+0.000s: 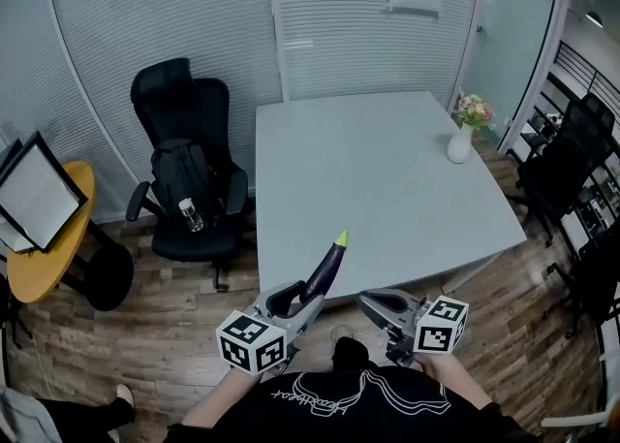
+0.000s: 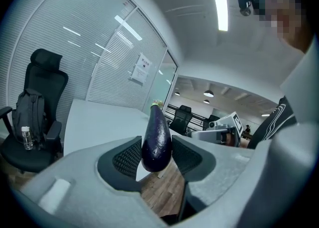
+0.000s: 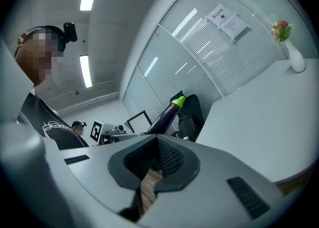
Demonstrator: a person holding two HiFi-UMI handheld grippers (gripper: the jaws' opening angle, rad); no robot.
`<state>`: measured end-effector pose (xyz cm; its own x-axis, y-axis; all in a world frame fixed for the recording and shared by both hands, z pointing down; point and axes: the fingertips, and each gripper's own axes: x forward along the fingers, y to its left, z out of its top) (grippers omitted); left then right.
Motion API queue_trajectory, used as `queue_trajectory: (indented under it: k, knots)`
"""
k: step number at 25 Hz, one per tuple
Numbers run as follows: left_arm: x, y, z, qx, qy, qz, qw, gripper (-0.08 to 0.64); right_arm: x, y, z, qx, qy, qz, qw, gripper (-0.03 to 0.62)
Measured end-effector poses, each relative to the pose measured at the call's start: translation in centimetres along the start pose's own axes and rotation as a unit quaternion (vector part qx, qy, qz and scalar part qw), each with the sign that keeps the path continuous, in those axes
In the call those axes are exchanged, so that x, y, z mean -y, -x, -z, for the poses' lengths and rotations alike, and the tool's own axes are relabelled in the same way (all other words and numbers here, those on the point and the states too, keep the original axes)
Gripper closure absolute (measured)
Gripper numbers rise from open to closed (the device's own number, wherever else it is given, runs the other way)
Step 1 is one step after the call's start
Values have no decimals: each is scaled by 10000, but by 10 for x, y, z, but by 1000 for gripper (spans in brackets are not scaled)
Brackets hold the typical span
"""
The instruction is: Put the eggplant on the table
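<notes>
A dark purple eggplant [image 1: 325,270] with a green stem end sticks up and forward out of my left gripper [image 1: 298,301], which is shut on its lower end. In the left gripper view the eggplant [image 2: 156,139] stands upright with both pads of the left gripper [image 2: 156,158] against its sides. It hangs at the near edge of the pale grey table [image 1: 387,179]. My right gripper [image 1: 374,303] is beside it on the right, also at the near edge, shut with nothing in it. The right gripper view shows the right gripper [image 3: 157,164] and, beyond it, the eggplant [image 3: 167,116].
A white vase of flowers [image 1: 463,136] stands at the table's far right corner. A black office chair [image 1: 184,170] with a backpack and a bottle sits left of the table. A yellow round table [image 1: 48,257] is further left. Dark chairs [image 1: 572,170] line the right side.
</notes>
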<state>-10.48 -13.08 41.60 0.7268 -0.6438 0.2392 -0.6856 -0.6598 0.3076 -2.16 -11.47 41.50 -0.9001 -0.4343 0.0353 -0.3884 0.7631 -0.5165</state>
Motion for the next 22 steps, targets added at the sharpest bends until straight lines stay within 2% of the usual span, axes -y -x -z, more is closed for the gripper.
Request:
queue_trajectory:
  k: [8,13,22]
  knots:
    - [-35,-39,-10,-193,56,-257,9995,365,51,-20,-25,-12,-194,-161,9997,583]
    - [-53,-68,-15,-326,100,-279,9990,365,83,-30,-37,-64,-313,-223,9992,583]
    - [-95,-114,-14,-506,446,-271,9974,365,134,-46,-50,-216,-490,-137,9985,583]
